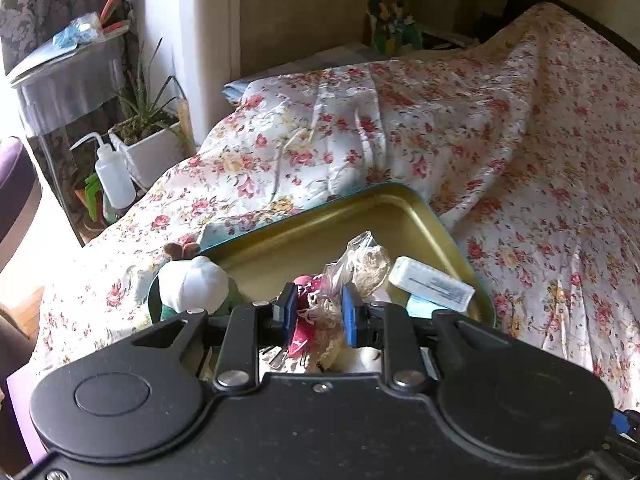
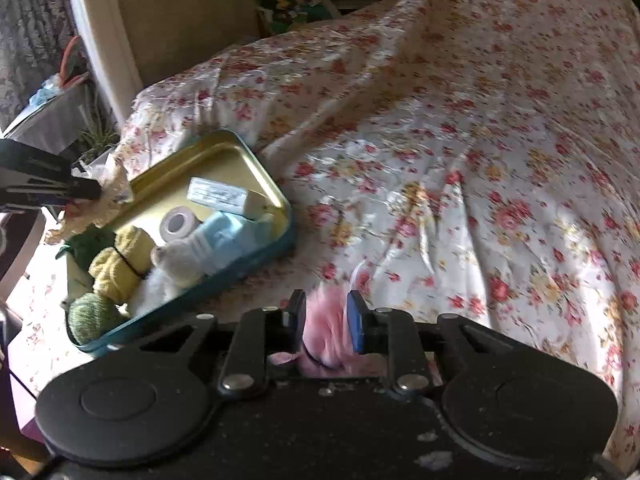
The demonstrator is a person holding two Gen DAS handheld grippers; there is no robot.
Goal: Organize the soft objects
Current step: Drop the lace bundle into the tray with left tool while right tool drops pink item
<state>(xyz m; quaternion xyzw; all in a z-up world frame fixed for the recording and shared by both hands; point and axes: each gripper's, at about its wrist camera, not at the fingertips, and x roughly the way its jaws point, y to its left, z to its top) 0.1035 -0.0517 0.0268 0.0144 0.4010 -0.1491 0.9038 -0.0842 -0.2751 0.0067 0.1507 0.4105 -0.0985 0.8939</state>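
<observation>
A gold-lined teal tin tray [image 1: 304,236] lies on the floral bedspread; it also shows in the right wrist view [image 2: 224,152]. My left gripper [image 1: 320,312] is shut on a plastic bag of cream lace [image 1: 352,264], held over the tray; the bag shows from the side in the right wrist view [image 2: 112,188]. My right gripper [image 2: 326,316] is shut on a pink fluffy pompom [image 2: 326,328], just right of the tray above the bed. In the tray lie yellow cloth rolls [image 2: 120,268], a green yarn ball [image 2: 90,316], a tape roll [image 2: 176,224] and a white box [image 2: 218,194].
A white plush toy [image 1: 196,280] sits at the tray's left edge. The floral bedspread [image 2: 460,160] stretches right and back. Left of the bed stand a potted plant [image 1: 148,136], a squeeze bottle [image 1: 112,172] and a side table [image 1: 64,76].
</observation>
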